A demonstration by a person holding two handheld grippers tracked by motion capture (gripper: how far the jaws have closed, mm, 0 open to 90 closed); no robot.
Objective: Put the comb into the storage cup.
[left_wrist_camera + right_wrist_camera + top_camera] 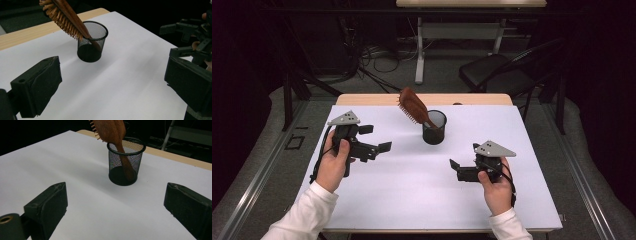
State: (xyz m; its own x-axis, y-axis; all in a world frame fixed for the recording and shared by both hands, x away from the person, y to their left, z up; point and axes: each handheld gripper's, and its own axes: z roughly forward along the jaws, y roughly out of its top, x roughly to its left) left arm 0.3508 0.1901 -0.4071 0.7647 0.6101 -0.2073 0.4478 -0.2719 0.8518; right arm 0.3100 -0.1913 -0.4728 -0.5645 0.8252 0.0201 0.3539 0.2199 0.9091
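A black mesh cup point(434, 128) stands on the white sheet, a little behind the table's middle. A brown wooden hairbrush point(413, 105) rests in it handle down, its bristled head leaning out to the back left. My left gripper point(376, 138) is held open to the left of the cup, with nothing between its jaws. My right gripper point(463, 156) is open and empty in front of the cup and to its right. The left gripper view has the cup point(91, 42) and the brush point(65, 18) ahead of the open left gripper point(112, 83). The right gripper view has the cup point(125, 162) ahead of the open right gripper point(117, 206).
The white sheet point(412, 190) covers most of a wooden table point(377, 99), whose far edge shows as a strip. On the floor behind stand a black chair point(499, 70), a light desk frame point(457, 31) and a tangle of cables point(379, 55).
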